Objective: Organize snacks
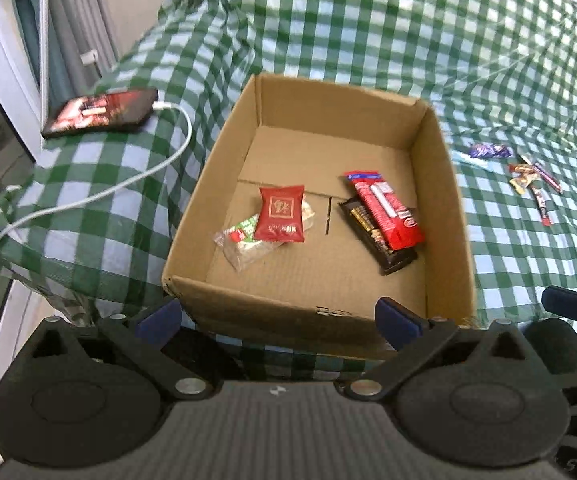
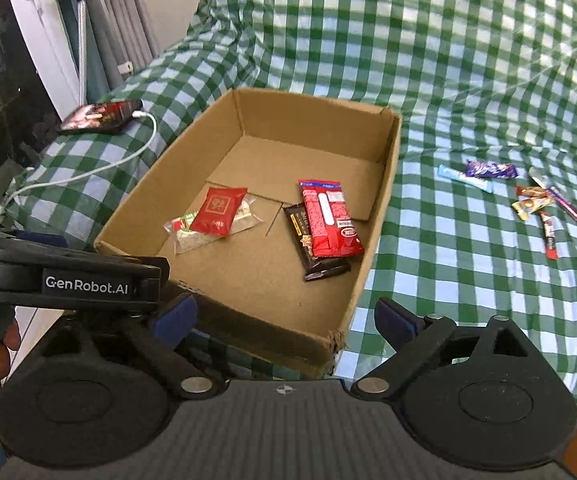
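Note:
An open cardboard box (image 1: 458,216) (image 2: 388,168) sits on a green checked cloth. Inside lie a red sachet (image 1: 281,214) (image 2: 219,210) on a clear packet (image 1: 244,246) (image 2: 192,236), and a red wafer bar (image 1: 386,210) (image 2: 328,220) on a dark chocolate bar (image 1: 388,246) (image 2: 316,256). Several loose snacks lie right of the box: a purple bar (image 1: 490,151) (image 2: 490,169), a light blue stick (image 1: 470,160) (image 2: 464,178) and small sticks (image 1: 534,184) (image 2: 544,212). My left gripper (image 1: 276,318) is open and empty at the box's near wall. My right gripper (image 2: 284,318) is open and empty at the box's near right corner.
A phone (image 1: 100,112) (image 2: 98,116) with a white charging cable (image 1: 128,184) (image 2: 100,168) lies on the cloth left of the box. The cloth drops off at the left edge toward a door frame. The left gripper's body (image 2: 60,272) shows at the left in the right wrist view.

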Motion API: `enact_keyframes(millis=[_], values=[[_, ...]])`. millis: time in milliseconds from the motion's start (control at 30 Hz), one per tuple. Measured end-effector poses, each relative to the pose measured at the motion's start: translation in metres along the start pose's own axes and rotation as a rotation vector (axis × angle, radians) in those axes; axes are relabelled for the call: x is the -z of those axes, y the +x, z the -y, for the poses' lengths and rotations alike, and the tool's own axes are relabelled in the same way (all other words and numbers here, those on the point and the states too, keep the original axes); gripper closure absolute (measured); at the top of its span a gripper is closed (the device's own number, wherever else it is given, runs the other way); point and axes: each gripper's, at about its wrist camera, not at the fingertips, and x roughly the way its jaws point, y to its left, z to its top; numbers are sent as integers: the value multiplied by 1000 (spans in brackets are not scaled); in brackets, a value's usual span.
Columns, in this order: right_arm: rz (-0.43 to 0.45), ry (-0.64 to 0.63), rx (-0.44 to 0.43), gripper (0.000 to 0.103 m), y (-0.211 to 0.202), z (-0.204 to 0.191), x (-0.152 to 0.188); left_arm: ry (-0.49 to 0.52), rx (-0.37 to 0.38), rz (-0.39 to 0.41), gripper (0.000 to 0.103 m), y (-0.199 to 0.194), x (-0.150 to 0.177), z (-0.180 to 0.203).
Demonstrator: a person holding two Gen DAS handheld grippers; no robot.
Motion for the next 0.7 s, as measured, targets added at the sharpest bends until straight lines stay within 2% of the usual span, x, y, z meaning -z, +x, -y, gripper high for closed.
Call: enact_keyframes(millis=[300, 400, 567, 700], values=[[78, -2, 18, 4, -40, 4, 17, 18, -20, 81, 0, -36, 18, 6], [97, -10, 22, 4, -49, 1, 20, 17, -21, 85, 0, -44, 21, 5], [125, 15, 11, 3, -63, 5, 27, 30, -52, 134, 0, -59, 28, 9], [136, 5, 19, 3, -71, 4, 32, 11, -38, 118, 0, -61, 32, 7]])
